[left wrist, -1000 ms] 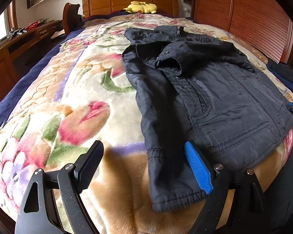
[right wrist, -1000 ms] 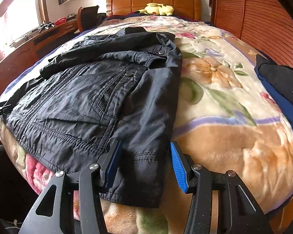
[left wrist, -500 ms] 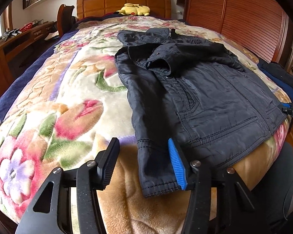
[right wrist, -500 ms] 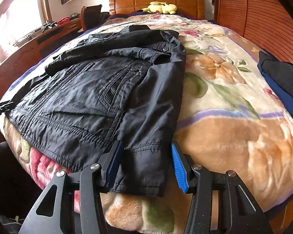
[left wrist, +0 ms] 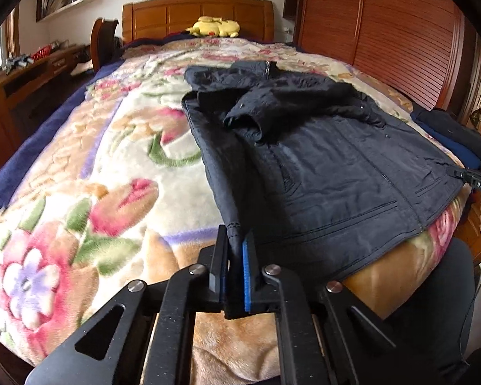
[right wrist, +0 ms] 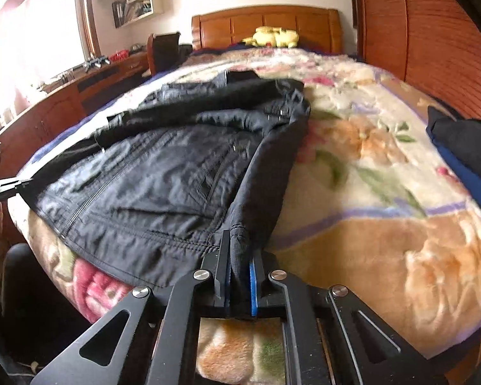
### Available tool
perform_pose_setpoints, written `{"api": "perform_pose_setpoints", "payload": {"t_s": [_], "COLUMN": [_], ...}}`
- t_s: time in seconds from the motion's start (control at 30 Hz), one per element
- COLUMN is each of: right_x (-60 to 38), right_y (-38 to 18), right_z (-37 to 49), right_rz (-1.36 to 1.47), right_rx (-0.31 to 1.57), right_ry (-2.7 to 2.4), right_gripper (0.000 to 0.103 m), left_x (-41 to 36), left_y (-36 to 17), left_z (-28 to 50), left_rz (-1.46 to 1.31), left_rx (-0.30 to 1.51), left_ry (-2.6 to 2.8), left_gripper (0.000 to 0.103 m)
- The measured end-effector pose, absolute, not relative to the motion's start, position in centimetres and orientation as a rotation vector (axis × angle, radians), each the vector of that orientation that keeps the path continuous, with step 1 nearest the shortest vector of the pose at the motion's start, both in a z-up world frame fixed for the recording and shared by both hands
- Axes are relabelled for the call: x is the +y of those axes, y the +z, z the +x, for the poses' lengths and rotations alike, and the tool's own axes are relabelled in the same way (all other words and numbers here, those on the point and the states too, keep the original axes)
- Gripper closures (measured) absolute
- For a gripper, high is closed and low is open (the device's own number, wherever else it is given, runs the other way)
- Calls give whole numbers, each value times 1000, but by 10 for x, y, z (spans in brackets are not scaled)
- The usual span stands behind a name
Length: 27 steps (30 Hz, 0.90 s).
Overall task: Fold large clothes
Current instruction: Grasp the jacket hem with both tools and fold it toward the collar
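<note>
A black jacket (left wrist: pixel 320 160) lies spread front-up on the flowered bed blanket (left wrist: pixel 96 176), its hem at the near edge. My left gripper (left wrist: pixel 234 256) is shut on the cuff of the jacket's left-side sleeve (left wrist: pixel 221 186). In the right wrist view the jacket (right wrist: pixel 163 176) fills the left half, and my right gripper (right wrist: pixel 239 256) is shut on the cuff of the other sleeve (right wrist: pixel 263 186). Both cuffs are raised slightly off the blanket (right wrist: pixel 384 224).
A yellow plush toy (left wrist: pixel 216 27) lies by the wooden headboard (left wrist: pixel 195 16). Folded dark clothes (right wrist: pixel 465 154) sit at the bed's right edge. A wooden wardrobe (left wrist: pixel 384 41) stands on the right and a desk (right wrist: pixel 64 102) on the left.
Both grippers have moved forward onto the sleeve cuffs and shut on them. The sleeves are now pulled up slightly.
</note>
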State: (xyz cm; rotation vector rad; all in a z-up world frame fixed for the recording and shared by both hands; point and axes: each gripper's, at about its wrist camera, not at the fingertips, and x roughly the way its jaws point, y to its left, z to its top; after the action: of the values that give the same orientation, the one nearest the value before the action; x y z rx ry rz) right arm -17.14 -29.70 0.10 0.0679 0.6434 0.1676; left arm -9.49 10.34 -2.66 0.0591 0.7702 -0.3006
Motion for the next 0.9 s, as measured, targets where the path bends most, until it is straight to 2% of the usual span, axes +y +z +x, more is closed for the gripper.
{"api": "perform_pose_setpoints", "payload": {"t_s": [0.27,0.9], "right_x": [-303,-314], "right_y": [30,123], "right_z": [-205,-346], "right_rz": [94,31], "right_rx": [542,244], "right_ry": [175,177], "right_gripper": [97,98], "left_x": [96,102], "left_y": [15,131], "left_z": [-124,-221], "left_rz": [80,96], "left_rx": [655,350], "left_ry": [-305,-338], "left_gripper": [97,97]}}
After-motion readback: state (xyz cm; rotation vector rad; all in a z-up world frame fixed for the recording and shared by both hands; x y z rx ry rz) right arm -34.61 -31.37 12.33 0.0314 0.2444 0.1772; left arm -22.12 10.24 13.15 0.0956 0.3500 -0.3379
